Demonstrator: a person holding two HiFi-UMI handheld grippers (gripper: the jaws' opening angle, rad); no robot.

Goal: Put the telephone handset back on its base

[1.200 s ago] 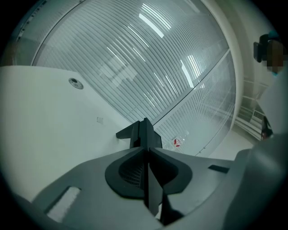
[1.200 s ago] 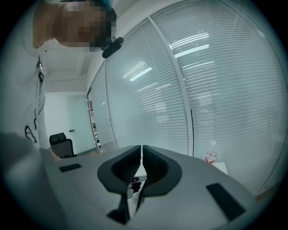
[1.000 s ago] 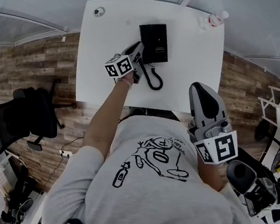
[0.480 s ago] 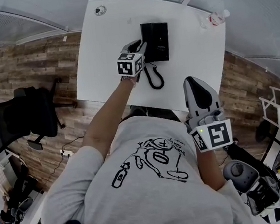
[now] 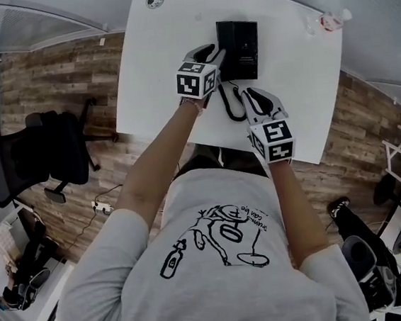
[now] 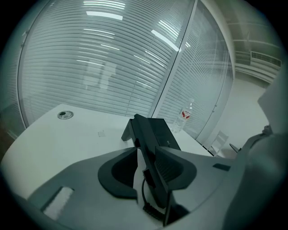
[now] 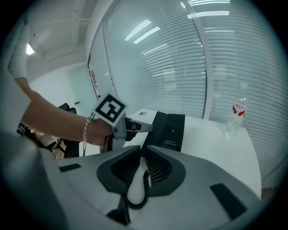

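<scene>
Fingers [image 6: 174,168] of left gripper [image 6: 146,151] clamp handset [image 6: 140,130], seemingly above white table [image 6: 54,139].

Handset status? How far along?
Done: the handset is clamped in the left gripper. In hand: it sits at the base's left edge, not seated. The cord shows between the right gripper's jaws; grip unclear. Left: seat the handset, release.

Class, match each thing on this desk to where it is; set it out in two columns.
1 black telephone handset
2 coiled black cord
3 clear plastic water bottle

A at the white table's far right corner
B clamped in the left gripper
C by the right gripper's tips

Pairs: 1-B, 2-C, 3-A
</scene>
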